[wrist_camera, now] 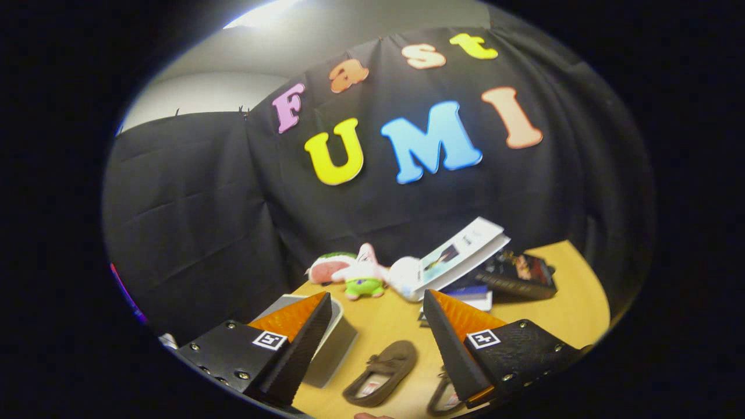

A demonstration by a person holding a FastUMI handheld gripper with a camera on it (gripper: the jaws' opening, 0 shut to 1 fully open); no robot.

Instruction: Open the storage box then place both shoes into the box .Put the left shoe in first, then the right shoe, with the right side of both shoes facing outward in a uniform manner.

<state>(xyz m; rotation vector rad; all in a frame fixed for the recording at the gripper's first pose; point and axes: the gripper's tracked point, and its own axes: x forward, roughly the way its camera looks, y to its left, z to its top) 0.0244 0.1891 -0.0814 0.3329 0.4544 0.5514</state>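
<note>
claw [377, 343] spread wide, nothing held | soft light shoe [381, 372] seen between fingers, second shoe [443, 396] behind right finger | heel rim judged best pinched (upper collapses) | storage box [336, 349] behind left finger

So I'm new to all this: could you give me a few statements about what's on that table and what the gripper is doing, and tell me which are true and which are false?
1. The gripper is open and holds nothing. True.
2. A brown shoe lies on the wooden table between the fingers. True.
3. Both shoes are already inside the storage box. False: the second shoe also lies on the table, partly behind one finger.
4. Soft toys sit at the table's far end, beyond the fingers. True.
5. The books are stacked on the storage box. False: they lie on the table, across from the box.
</note>
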